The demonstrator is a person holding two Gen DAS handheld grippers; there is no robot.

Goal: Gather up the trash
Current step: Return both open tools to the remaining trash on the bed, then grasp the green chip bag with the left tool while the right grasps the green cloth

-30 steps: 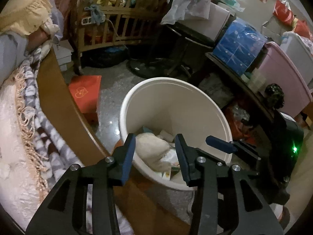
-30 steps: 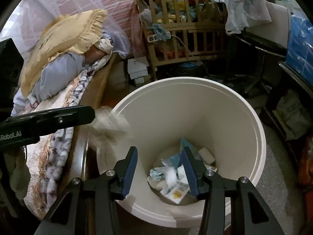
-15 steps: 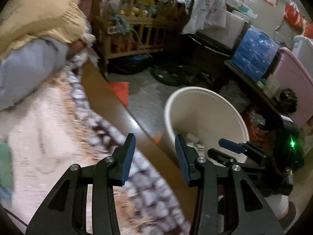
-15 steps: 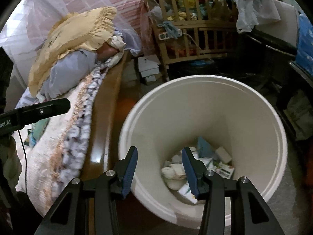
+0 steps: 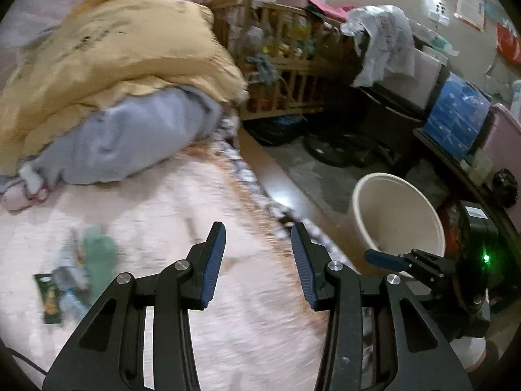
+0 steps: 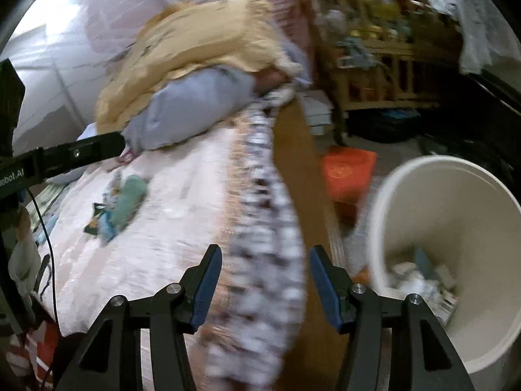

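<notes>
Wrapper pile (image 5: 70, 280) on bed (image 5: 228, 342), near its far side: left claw (image 5: 257, 264) spread, empty (right claw (image 6: 265, 285) opening, empty); approach low, pinch singly.

One white bucket (image 6: 423, 176) stands on the floor beside the bed (image 6: 169, 260), with scraps of trash (image 6: 420, 280) inside, too blurred to count. On the bed lie one yellow pillow (image 5: 107, 58), one grey pillow (image 5: 130, 143) and one small cluster of wrappers (image 5: 75, 273). One red box (image 6: 348, 169) sits between bed and bucket.

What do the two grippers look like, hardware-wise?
Both match: the left gripper and right gripper have black skeletal linkage fingers with silver pivot bolts and ribbed blue pads. The left's side carries white lettering and a thin black cable; the right's body shows a green LED.
</notes>
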